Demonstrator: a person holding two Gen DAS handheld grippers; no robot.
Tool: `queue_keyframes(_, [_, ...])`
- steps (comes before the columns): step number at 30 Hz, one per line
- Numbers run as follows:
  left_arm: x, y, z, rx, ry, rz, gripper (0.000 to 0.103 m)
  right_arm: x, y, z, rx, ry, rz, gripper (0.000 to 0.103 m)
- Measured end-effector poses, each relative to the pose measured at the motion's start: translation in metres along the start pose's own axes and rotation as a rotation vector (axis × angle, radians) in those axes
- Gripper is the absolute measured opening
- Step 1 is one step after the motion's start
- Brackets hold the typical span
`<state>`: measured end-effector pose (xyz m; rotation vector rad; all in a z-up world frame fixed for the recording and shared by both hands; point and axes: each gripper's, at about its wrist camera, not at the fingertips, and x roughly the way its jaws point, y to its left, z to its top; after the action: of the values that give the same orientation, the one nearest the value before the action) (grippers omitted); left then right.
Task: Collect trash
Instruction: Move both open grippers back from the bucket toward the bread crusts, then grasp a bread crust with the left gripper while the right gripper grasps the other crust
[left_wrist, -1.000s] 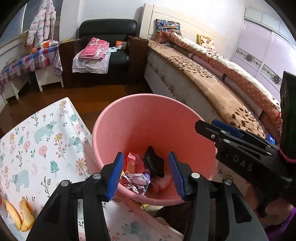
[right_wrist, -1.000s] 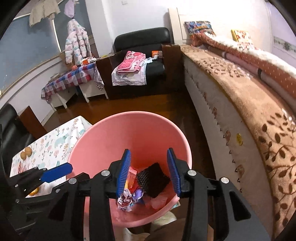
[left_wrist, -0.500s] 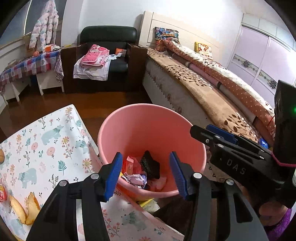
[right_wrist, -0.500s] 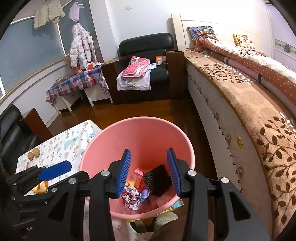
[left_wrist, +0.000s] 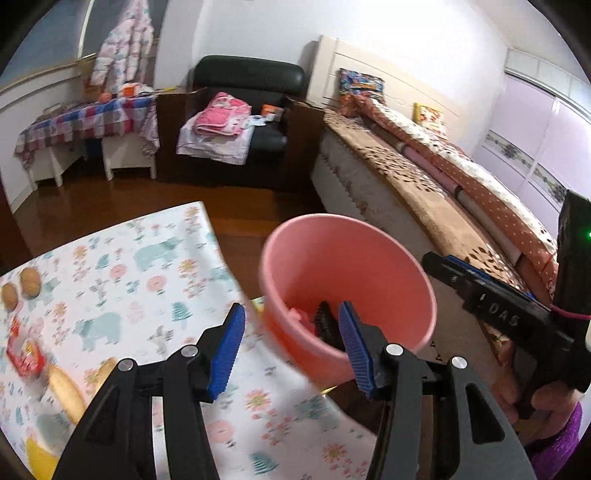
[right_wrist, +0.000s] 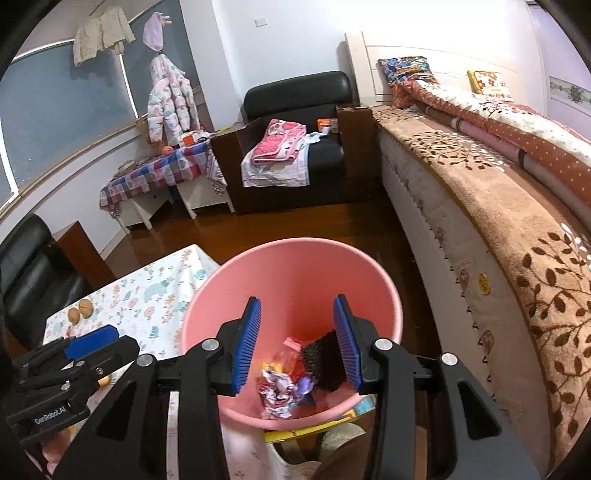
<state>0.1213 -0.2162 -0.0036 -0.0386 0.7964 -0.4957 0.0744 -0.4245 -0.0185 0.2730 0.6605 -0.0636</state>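
Bedroom table beside bin; my left tongs and right tongs gape empty; swinging left carelessly could tip it.

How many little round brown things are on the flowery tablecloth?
2. They sit side by side near the far left edge of the flowery tablecloth: one and the other touching or nearly so. More may be hidden outside the view.

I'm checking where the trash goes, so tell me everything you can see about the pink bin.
The pink bin is a round, smooth, plastic-looking bucket, wider at the rim, standing upright and open-topped beside the floral-clothed table and near the bed. Crumpled wrappers and a black meshy piece lie at its bottom. No tongs touch it.
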Motion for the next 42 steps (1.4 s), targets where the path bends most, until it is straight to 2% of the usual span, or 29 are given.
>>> queue_keyframes(15, [-0.074,0.102,-0.032,-0.121,-0.082,0.228,0.052,0.013,0.066,-0.01,-0.064,0.021,0.112,0.042])
queue_keyframes(26, [-0.113,0.158,-0.053,-0.221,-0.114,0.325,0.052,0.02,0.1,-0.028,-0.103,0.063,0.189,0.042])
queue_keyframes(33, [-0.108,0.176,-0.078,-0.296,-0.048,0.309,0.052,0.028,0.124,-0.044,-0.158,0.105,0.218,0.042])
queue_keyframes(35, [-0.099,0.179,-0.086,-0.328,-0.007,0.292,0.052,0.029,0.128,-0.047,-0.171,0.112,0.222,0.042])
queue_keyframes(38, [-0.083,0.183,-0.091,-0.386,0.041,0.258,0.046,0.033,0.134,-0.052,-0.184,0.133,0.229,0.042])
queue_keyframes(42, [-0.061,0.186,-0.091,-0.459,0.081,0.237,0.044,0.036,0.137,-0.056,-0.198,0.145,0.231,0.042])
